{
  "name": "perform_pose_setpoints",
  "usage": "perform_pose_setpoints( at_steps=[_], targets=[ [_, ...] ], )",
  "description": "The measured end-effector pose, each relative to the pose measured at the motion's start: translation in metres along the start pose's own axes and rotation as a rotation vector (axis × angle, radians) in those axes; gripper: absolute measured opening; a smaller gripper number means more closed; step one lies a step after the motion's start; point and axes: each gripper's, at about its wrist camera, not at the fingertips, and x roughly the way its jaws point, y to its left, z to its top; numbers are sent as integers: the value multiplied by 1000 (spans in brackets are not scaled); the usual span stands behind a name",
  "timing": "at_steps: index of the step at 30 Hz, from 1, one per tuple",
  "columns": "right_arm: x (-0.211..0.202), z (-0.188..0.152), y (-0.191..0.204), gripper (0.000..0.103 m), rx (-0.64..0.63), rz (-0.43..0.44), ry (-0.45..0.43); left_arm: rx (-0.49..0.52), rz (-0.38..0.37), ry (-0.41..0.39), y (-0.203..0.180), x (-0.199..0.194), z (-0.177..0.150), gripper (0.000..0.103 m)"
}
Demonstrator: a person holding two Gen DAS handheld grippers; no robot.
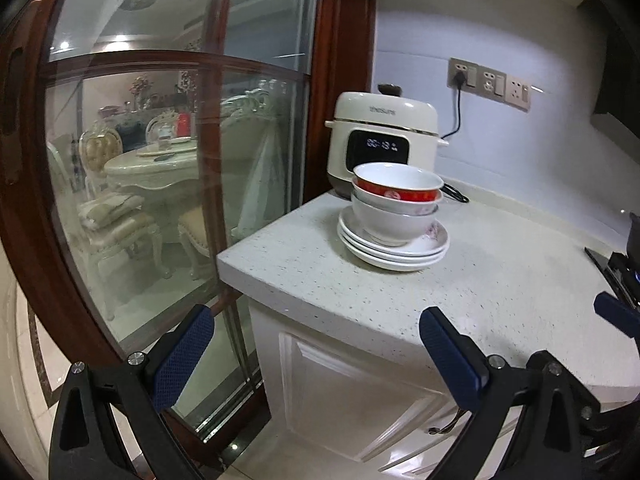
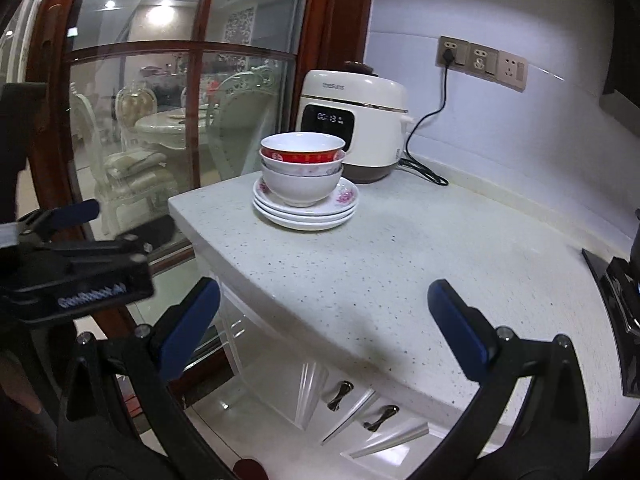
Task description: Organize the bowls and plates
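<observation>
Three nested bowls (image 1: 394, 204), the top one red-banded (image 1: 396, 182), sit on a stack of three white floral plates (image 1: 394, 250) on the speckled counter (image 1: 480, 280), in front of a rice cooker. The same bowls (image 2: 302, 170) and plates (image 2: 306, 210) show in the right wrist view. My left gripper (image 1: 316, 320) is open and empty, held off the counter's front left corner, well short of the stack. My right gripper (image 2: 324, 296) is open and empty above the counter's front edge. The left gripper (image 2: 86, 220) also shows at the left of the right wrist view.
A cream rice cooker (image 1: 382, 140) stands plugged in at the back wall beside wall sockets (image 1: 490, 82). A dark stove edge (image 2: 616, 292) lies at the right. A wood-framed glass door (image 1: 180, 160) is to the left. White cabinet fronts (image 2: 360, 404) are below the counter.
</observation>
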Motion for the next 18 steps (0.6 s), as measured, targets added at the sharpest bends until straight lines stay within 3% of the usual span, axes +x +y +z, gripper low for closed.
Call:
perform_pose_setpoints(
  at_steps=[18],
  targets=[
    [-17, 0, -14, 103, 1, 49, -69, 10, 2, -37, -29, -13, -7, 103]
  ],
)
